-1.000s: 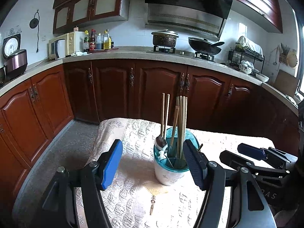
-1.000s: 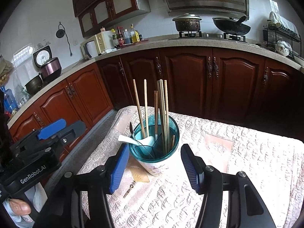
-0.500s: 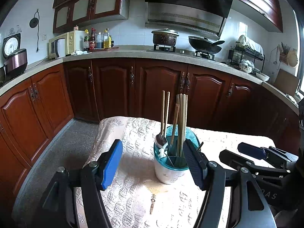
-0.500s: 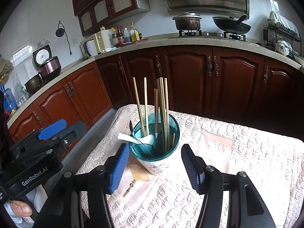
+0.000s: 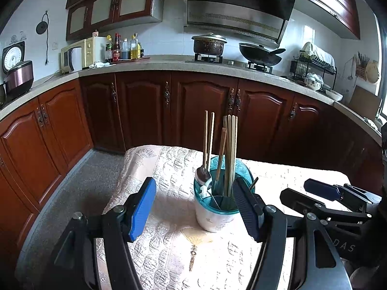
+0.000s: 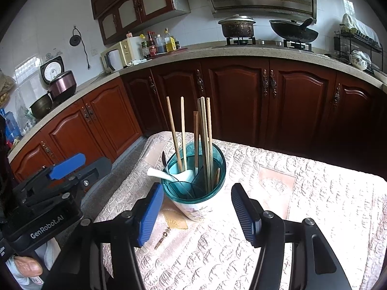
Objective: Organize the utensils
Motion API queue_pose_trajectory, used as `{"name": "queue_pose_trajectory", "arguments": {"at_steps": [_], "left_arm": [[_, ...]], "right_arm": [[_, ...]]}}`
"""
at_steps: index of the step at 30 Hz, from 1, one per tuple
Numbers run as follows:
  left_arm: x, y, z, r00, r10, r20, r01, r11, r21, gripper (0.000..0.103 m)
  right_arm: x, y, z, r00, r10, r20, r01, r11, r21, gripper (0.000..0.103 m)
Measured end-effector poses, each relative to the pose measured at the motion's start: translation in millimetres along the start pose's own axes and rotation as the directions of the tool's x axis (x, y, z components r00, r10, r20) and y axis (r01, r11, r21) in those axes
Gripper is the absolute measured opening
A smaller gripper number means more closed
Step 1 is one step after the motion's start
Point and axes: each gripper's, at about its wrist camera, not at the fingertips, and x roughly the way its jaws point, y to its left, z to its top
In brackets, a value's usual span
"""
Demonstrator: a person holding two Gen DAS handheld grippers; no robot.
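A white utensil holder with a teal rim (image 5: pixel 215 217) (image 6: pixel 196 209) stands on the table with the quilted cloth (image 5: pixel 169 246) (image 6: pixel 302 217). It holds several wooden chopsticks (image 5: pixel 231 149) (image 6: pixel 205 140), a metal spoon (image 5: pixel 203 177) and a white ceramic spoon (image 6: pixel 164 174). My left gripper (image 5: pixel 194 209) is open and empty, just in front of the holder. My right gripper (image 6: pixel 196 213) is open and empty, its fingers either side of the holder's near side. Each gripper also shows in the other's view, the right one (image 5: pixel 324 197) and the left one (image 6: pixel 58 181).
A small metal key-like trinket (image 5: pixel 192 257) (image 6: pixel 162 238) lies on the cloth in front of the holder. Dark wooden cabinets (image 5: pixel 200 111) and a counter with a pot (image 5: pixel 209 44) and a wok (image 5: pixel 260 55) stand behind the table.
Both grippers have drawn back and risen slightly, so the holder looks a little farther off. Nothing was grasped or let go.
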Motion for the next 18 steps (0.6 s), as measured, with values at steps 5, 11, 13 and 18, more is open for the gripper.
{"name": "queue_pose_trajectory", "arguments": {"at_steps": [5,11,13,18], "left_arm": [[1.0,-0.4,0.1,1.0,0.002,-0.003,-0.002,1.0,-0.002,0.067],[1.7,-1.0,-0.1,1.0,0.002,-0.007,-0.002,1.0,-0.002,0.067],[2.2,-1.3,-0.7,1.0,0.001,-0.008,-0.001,1.0,-0.003,0.067],[3.6,-2.4,-0.8,1.0,0.001,-0.011,-0.001,1.0,0.002,0.067]], "right_arm": [[2.3,-0.2,-0.3,1.0,0.001,-0.005,-0.001,1.0,0.0,0.062],[4.3,0.0,-1.5,1.0,0.0,-0.01,0.0,1.0,0.002,0.062],[4.7,0.4,-1.8,1.0,0.001,-0.012,-0.001,1.0,0.002,0.062],[6.6,0.2,-1.9,1.0,-0.001,-0.017,0.001,1.0,0.002,0.063]]}}
